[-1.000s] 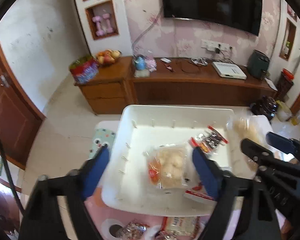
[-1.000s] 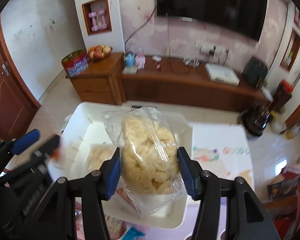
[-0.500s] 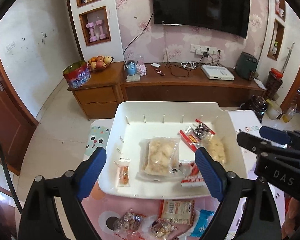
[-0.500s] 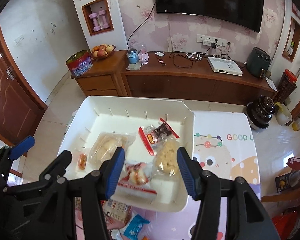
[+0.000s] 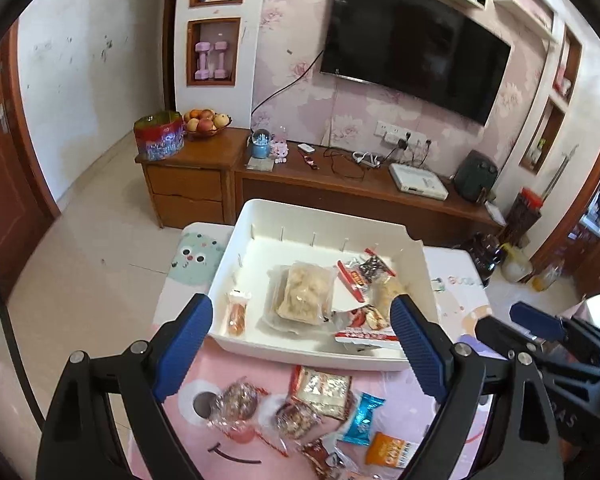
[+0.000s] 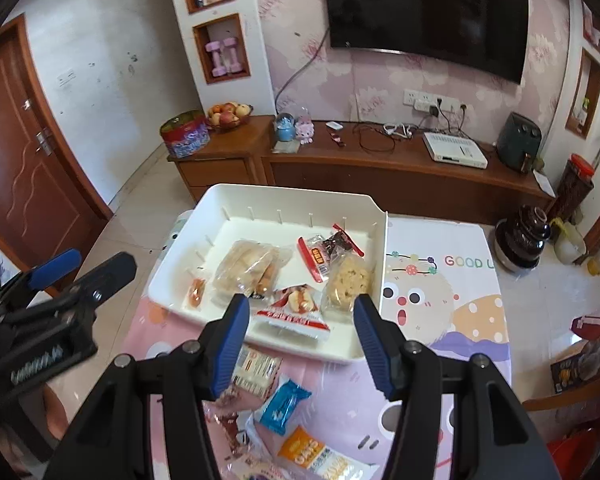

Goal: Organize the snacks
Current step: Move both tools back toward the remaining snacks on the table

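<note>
The white tray [image 6: 374,204] sits on the pink table [image 6: 440,280], its long axis across the view; inside lie a clear bag of pale puffs [image 6: 247,267], long axis toward the far wall, and a red-edged packet [image 6: 294,316] lying crosswise. The left gripper [image 5: 300,336] gapes wide, empty; the right gripper [image 6: 298,330] stands half open, holding nothing.

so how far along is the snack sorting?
Partway. Several packets already lie in the white tray, including the puffed rice cake bag. Nothing is in hand: left gripper and right gripper are both open and empty. Still on the table: blue packet, orange packet and others.
</note>
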The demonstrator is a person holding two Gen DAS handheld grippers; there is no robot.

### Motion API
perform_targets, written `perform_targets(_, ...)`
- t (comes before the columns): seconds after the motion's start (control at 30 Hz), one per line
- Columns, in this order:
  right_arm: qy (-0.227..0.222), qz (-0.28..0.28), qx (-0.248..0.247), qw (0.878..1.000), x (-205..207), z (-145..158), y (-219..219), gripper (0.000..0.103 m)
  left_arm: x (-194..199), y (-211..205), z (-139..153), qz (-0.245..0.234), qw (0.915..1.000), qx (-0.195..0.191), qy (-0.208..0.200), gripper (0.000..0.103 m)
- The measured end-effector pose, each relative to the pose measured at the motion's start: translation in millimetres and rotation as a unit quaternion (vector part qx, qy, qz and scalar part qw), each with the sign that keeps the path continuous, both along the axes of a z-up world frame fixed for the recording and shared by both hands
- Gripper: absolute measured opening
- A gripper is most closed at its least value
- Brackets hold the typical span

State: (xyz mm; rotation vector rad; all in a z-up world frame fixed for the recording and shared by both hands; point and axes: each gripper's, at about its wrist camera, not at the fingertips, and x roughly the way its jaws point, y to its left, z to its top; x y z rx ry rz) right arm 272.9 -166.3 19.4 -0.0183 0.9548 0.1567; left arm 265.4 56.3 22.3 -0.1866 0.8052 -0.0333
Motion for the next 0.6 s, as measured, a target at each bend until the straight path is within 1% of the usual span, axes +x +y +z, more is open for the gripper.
perform_targets(0.07, -0.007, 0.007, 0.001, 1.000, -11, 6, 2, 0.055, -14, 6, 2, 0.008, 0.9998, -0.009, -0.016, 0.090)
perform_targets(0.13, -0.016, 0.017, 0.008, 1.000, -27, 11, 4, 0.055, -29, 8, 4, 0.007, 0.9994, -0.014, -0.029, 0.090)
perform_targets(0.23, -0.020, 0.027, 0.018, 0.999, -46, 13, 5, 0.055, -49, 8, 6, 0.003, 0.9992, -0.008, -0.038, 0.090)
perform_targets(0.33, -0.016, 0.035, 0.029, 0.999, -67, 8, 4, 0.055, -71, 3, 7, -0.007, 0.9995, 0.002, -0.032, 0.090)
perform_targets(0.43, -0.015, 0.038, 0.039, 0.998, -88, 2, 2, 0.055, -93, -1, 7, -0.004, 0.9992, 0.027, -0.028, 0.090)
perform_targets(0.6, -0.023, 0.042, 0.029, 0.998, -122, -10, 0, 0.055, -124, 2, -4, -0.001, 0.9997, 0.022, -0.014, 0.090)
